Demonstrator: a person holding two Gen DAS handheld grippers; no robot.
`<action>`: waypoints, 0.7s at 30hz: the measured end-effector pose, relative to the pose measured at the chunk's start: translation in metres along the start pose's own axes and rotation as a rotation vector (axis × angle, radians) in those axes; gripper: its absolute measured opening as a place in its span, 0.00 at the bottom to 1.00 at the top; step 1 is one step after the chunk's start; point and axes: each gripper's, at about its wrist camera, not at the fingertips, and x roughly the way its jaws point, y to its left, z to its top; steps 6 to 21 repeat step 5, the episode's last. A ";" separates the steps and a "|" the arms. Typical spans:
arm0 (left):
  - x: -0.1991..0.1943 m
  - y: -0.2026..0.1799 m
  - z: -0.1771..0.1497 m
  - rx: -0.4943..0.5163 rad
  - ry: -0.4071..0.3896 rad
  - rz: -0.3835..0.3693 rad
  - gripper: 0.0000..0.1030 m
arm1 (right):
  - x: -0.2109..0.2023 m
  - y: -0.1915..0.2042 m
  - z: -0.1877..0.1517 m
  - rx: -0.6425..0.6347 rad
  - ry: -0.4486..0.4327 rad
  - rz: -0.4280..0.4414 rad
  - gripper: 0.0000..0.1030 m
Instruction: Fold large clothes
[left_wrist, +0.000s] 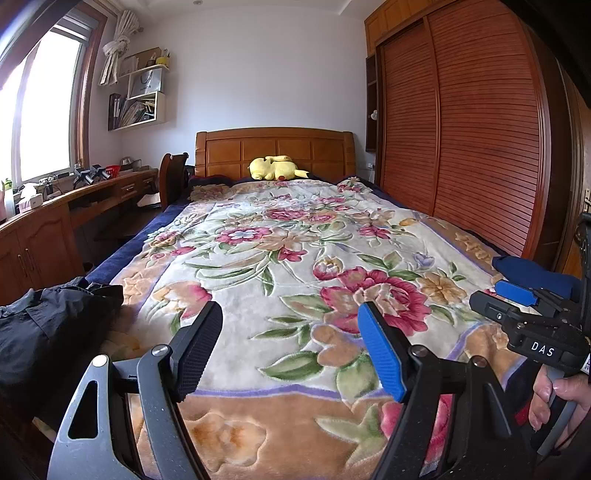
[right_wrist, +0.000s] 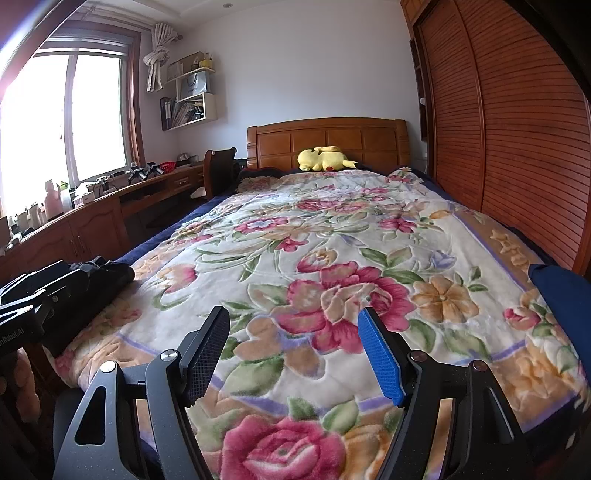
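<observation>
Left wrist view: left gripper (left_wrist: 290, 332) has jaws spread wide, nothing between them, hovering over the near end of the bed's floral blanket (left_wrist: 280, 236). Right gripper (left_wrist: 491, 291) shows at the right edge of that view, held in a hand (left_wrist: 561, 398), jaws apart, nothing in them. Right wrist view confirms: right gripper (right_wrist: 293, 336) wide open and empty above the blanket (right_wrist: 332, 240); left gripper (right_wrist: 40, 299) body sits at the far left edge, jaws not readable from there. Black garment (left_wrist: 48, 325) lies crumpled on the near left corner of the bed, left of the left gripper, untouched; also seen in right view (right_wrist: 107, 275). Navy blue garment (left_wrist: 532, 271) lies at the near right edge of the bed, just behind the right gripper, not gripped; right view has it at the right edge (right_wrist: 561, 291). Farther out: yellow plush toy (left_wrist: 275, 168) against the wooden headboard (left_wrist: 275, 147), slatted wardrobe doors (left_wrist: 480, 129) on the right, counter (left_wrist: 55, 206) under the window (left_wrist: 40, 110) on the left.
</observation>
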 end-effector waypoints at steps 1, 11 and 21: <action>0.000 0.000 0.000 0.000 0.000 -0.001 0.74 | 0.000 0.000 0.000 0.000 0.000 0.000 0.71; 0.001 0.000 0.000 0.000 -0.001 -0.001 0.74 | 0.000 0.001 0.001 0.001 -0.002 0.002 0.71; 0.001 0.000 0.000 0.000 -0.001 -0.001 0.74 | 0.000 0.001 0.001 0.001 -0.002 0.002 0.71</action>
